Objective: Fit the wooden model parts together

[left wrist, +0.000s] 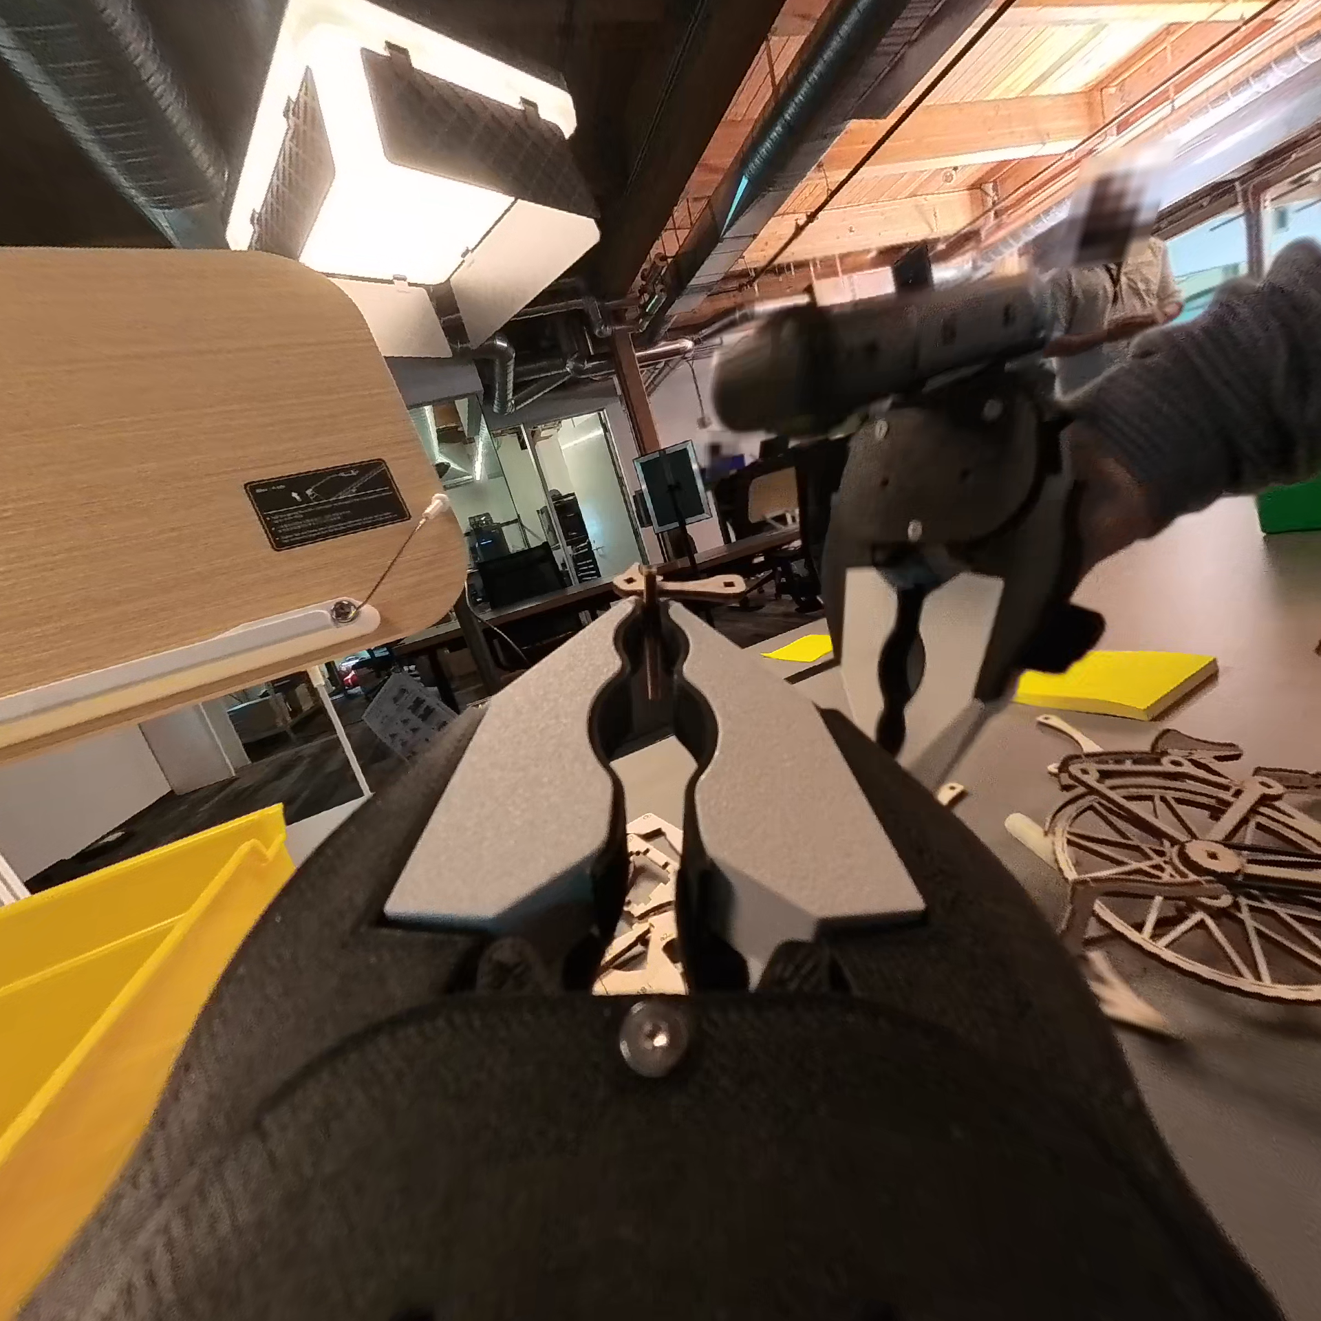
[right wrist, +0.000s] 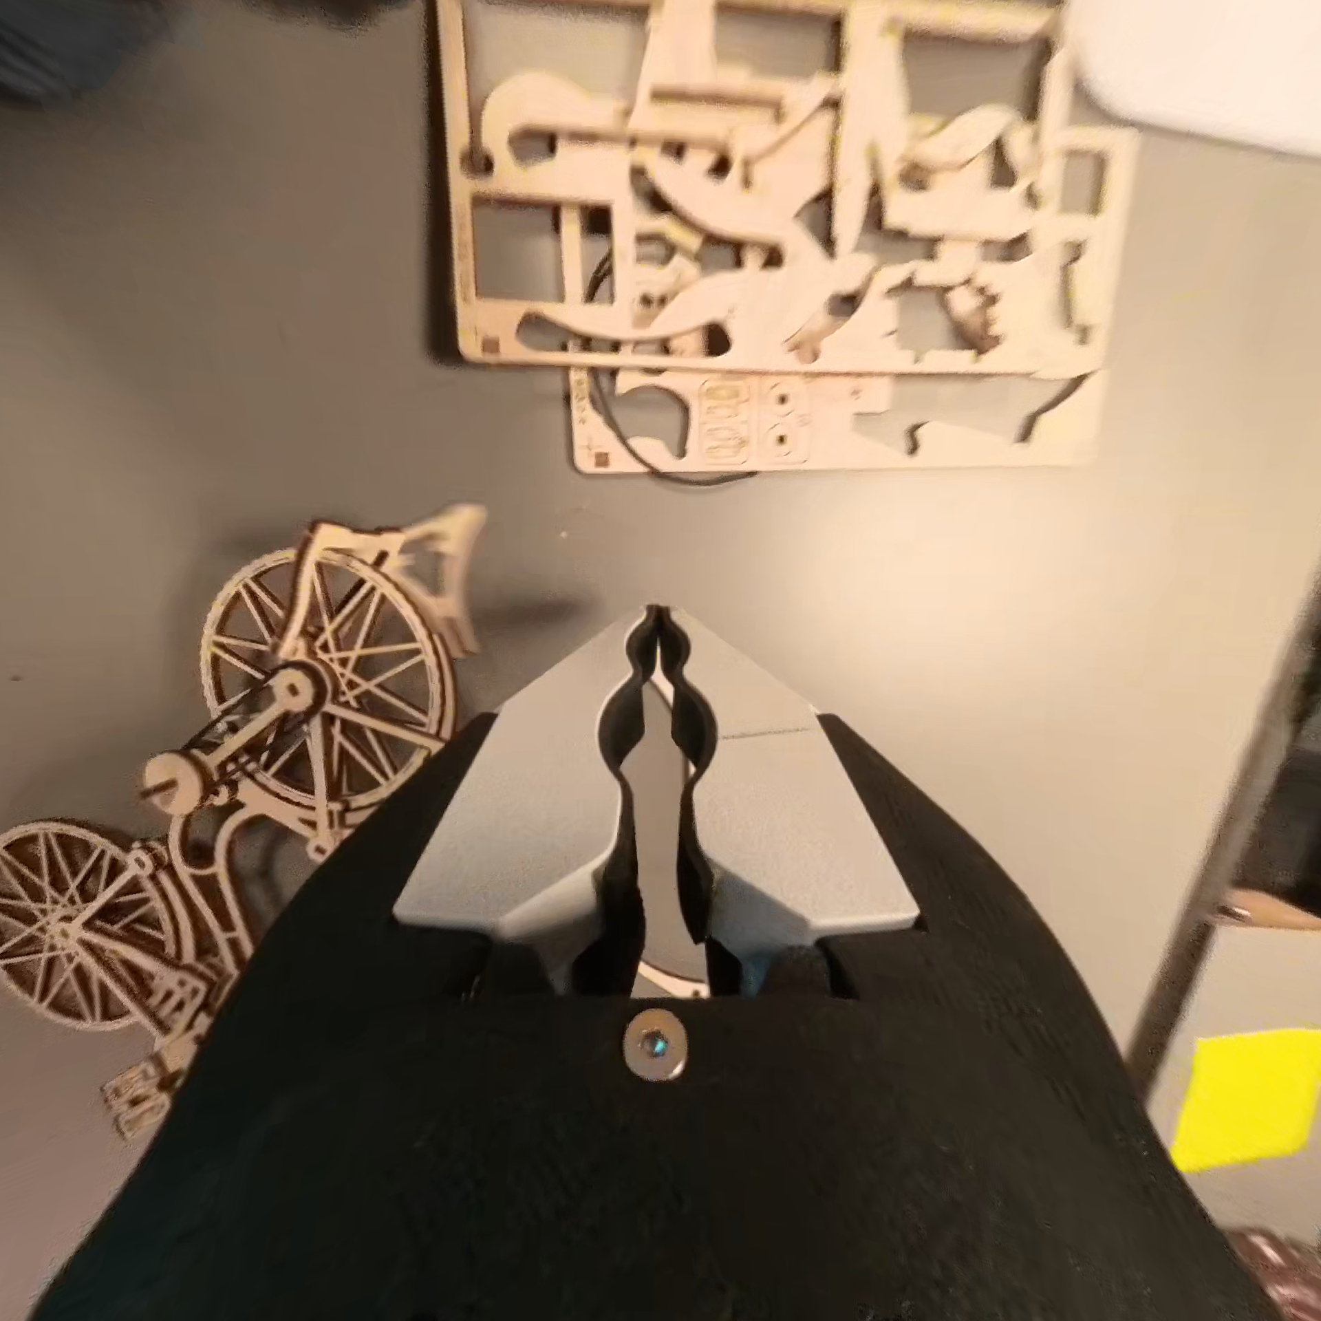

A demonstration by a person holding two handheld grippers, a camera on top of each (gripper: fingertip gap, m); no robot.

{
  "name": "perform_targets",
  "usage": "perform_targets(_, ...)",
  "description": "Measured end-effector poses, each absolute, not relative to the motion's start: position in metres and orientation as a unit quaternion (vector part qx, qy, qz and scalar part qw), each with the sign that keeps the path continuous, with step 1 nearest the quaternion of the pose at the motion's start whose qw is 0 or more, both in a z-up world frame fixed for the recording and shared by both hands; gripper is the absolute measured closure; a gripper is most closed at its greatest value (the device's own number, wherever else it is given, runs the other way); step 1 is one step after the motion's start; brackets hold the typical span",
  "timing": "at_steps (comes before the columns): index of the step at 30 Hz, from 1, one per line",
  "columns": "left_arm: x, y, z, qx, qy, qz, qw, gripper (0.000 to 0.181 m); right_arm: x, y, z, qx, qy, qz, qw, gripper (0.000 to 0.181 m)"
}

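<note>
Item: small wooden part (left wrist: 679, 585), pinched at the left gripper (left wrist: 649, 622) tips, long axis crosswise. Right gripper (right wrist: 654, 616) closed, empty (nearer the model). Wooden bicycle model (right wrist: 286, 722) lies flat on counter (right wrist: 893, 607), left of the right gripper.

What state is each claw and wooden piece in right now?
Left claw: shut on a small wooden part, held up off the table.
Right claw: shut, holding nothing.
Wooden bicycle model: partly built, lying on its side.
Part sheets: flat, stacked, mostly punched out.
</note>
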State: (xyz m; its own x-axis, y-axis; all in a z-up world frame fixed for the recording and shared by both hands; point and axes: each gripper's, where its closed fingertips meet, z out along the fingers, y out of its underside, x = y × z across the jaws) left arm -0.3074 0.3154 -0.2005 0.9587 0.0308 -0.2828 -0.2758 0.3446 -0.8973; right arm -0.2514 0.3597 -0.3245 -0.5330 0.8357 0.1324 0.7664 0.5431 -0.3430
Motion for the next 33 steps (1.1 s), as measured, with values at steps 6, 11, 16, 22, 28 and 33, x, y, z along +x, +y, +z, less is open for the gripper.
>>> perform_targets(6,-0.3,0.314,-0.198,-0.561,0.121,0.09,0.814,0.181,-0.234,0.354,-0.252,-0.463,-0.832,0.175,0.248,0.181)
perform_targets(11,-0.3,0.313,-0.199,-0.562,0.121,0.091,0.813,0.18,-0.207,0.29,-0.233,-0.525,-0.786,0.205,0.254,0.169)
perform_targets(16,-0.299,0.311,-0.199,-0.563,0.121,0.093,0.812,0.18,-0.188,0.221,-0.288,-0.616,-0.722,0.24,0.206,0.153)
perform_targets(22,-0.296,0.312,-0.199,-0.562,0.125,0.087,0.813,0.18,-0.195,0.224,-0.327,-0.651,-0.684,0.219,0.246,0.148)
perform_targets(28,-0.295,0.313,-0.198,-0.561,0.128,0.082,0.814,0.18,-0.204,0.229,-0.332,-0.642,-0.715,0.182,0.208,0.159)
perform_targets(33,-0.291,0.313,-0.197,-0.56,0.136,0.082,0.813,0.18,-0.202,0.237,-0.342,-0.636,-0.749,0.121,0.141,0.166)
